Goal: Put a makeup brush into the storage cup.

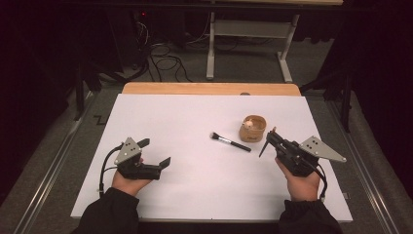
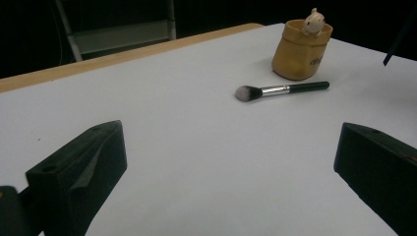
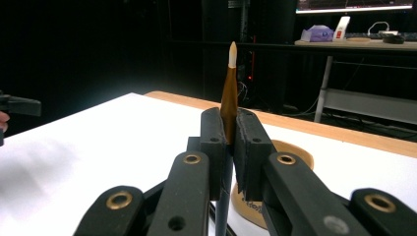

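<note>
My right gripper [image 3: 230, 147] is clamped on a slim brush [image 3: 229, 93] with a gold ferrule, just beside the wooden cup [image 1: 253, 128]. My left gripper [image 1: 155, 152] stands apart, well away from the cup. A makeup brush [image 1: 230, 142] lies on the bench [image 1: 185, 185] beside the cup.

Between wide-apart jaws, a makeup brush [image 2: 280, 90] lies just beside a wooden cup [image 2: 299, 51] on the white table [image 2: 196, 157].
</note>
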Demonstrator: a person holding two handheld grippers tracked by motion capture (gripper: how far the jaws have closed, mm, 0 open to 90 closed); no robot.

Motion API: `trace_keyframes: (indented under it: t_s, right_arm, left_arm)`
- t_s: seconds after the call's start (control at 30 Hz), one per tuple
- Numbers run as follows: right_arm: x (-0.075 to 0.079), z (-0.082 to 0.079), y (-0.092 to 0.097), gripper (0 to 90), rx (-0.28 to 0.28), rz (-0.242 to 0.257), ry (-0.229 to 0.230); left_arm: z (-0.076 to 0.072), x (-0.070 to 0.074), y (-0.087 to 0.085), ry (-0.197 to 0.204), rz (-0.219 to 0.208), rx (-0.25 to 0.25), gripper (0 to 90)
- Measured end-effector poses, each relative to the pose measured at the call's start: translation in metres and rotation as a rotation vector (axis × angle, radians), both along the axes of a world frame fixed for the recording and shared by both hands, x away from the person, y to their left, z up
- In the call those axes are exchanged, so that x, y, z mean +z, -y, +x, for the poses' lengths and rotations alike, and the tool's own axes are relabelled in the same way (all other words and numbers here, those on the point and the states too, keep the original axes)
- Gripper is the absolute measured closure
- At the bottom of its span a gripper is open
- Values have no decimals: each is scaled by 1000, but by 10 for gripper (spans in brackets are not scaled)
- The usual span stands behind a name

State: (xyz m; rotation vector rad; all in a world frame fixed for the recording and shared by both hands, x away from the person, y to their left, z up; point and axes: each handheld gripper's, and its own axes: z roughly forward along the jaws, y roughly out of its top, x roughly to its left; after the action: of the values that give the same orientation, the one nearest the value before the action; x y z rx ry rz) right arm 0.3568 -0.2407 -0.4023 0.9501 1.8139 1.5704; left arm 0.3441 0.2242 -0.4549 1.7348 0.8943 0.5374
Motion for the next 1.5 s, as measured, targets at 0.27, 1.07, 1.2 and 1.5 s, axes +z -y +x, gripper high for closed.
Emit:
trace_keyframes:
  t_s: [0.27, 1.07, 1.2, 1.5]
  right_arm:
    - [5, 2, -4, 854, -28, -34, 22]
    - [40, 32, -24, 854, -95, -46, 33]
    - [43, 39, -26, 854, -111, -49, 35]
    - [42, 59, -28, 854, -147, -60, 27]
  left_arm:
    - [2, 1, 1, 10, -25, -10, 2]
    - [1, 5, 6, 22, -16, -41, 4]
    - [1, 4, 6, 16, -13, -43, 4]
    - [1, 4, 7, 16, -5, -52, 4]
